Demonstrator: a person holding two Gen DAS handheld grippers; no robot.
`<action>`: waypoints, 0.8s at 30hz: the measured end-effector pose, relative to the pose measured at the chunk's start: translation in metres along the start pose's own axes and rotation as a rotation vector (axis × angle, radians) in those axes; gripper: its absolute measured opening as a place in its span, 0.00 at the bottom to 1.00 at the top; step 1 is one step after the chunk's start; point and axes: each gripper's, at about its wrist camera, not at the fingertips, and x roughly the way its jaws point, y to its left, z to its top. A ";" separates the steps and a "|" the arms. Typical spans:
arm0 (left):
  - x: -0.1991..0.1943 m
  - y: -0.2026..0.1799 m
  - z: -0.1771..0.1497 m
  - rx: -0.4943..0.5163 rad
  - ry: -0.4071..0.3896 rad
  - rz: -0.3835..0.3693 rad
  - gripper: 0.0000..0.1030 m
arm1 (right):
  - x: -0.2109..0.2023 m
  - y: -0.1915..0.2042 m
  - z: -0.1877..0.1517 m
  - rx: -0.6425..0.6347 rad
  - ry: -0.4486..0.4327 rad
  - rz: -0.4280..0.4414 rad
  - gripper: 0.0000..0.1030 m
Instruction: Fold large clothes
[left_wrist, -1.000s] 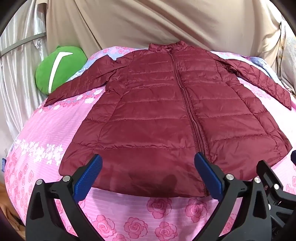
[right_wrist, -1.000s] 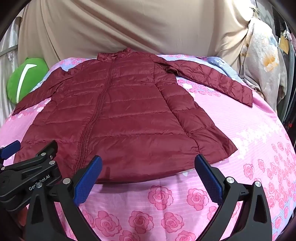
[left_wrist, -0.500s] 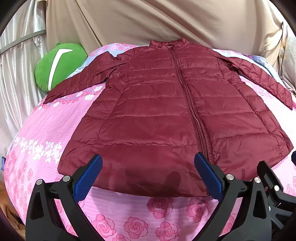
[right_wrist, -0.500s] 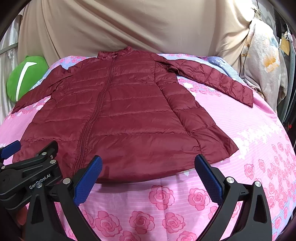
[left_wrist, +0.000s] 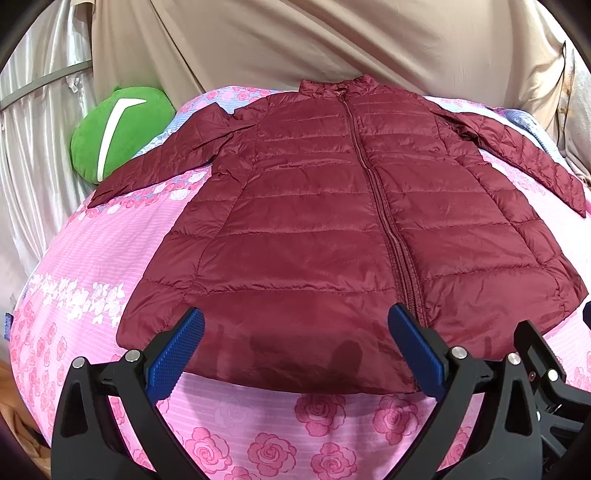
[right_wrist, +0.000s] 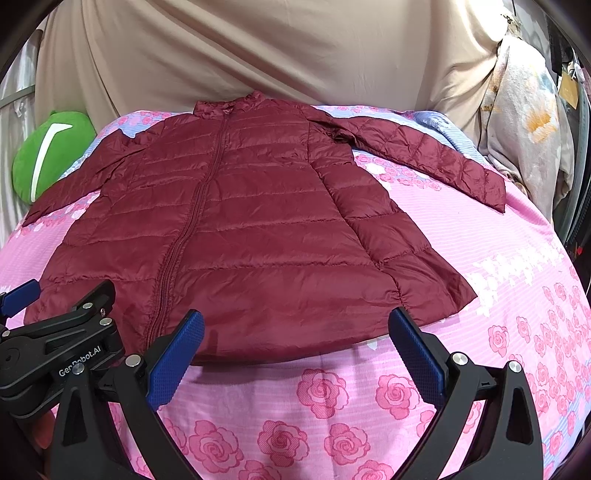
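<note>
A dark red quilted jacket (left_wrist: 317, 236) lies flat and zipped on the pink rose-print bed cover (left_wrist: 266, 435), collar far, both sleeves spread out. It also shows in the right wrist view (right_wrist: 258, 236). My left gripper (left_wrist: 295, 343) is open and empty, hovering over the jacket's near hem, left of the zip. My right gripper (right_wrist: 295, 345) is open and empty over the hem's right part. The left gripper's body (right_wrist: 55, 347) shows at the lower left of the right wrist view.
A green plush cushion (left_wrist: 118, 129) sits at the far left by the left sleeve cuff. A beige sheet (left_wrist: 314, 44) hangs behind the bed. Patterned fabric (right_wrist: 524, 122) hangs at the right. The bed's near edge drops off below the grippers.
Both grippers have risen and tilted slightly, so the jacket sits a little lower in both views. The jaws stay open. The jacket has not moved.
</note>
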 end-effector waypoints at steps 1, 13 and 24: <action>0.000 0.000 0.000 0.001 0.000 0.001 0.94 | 0.000 0.000 0.000 0.000 0.000 0.000 0.95; -0.001 0.001 0.004 -0.001 -0.001 0.004 0.94 | -0.001 0.000 0.002 0.000 -0.002 0.004 0.95; -0.009 0.003 0.020 -0.010 -0.021 0.020 0.94 | -0.007 0.003 0.019 -0.014 -0.021 0.010 0.95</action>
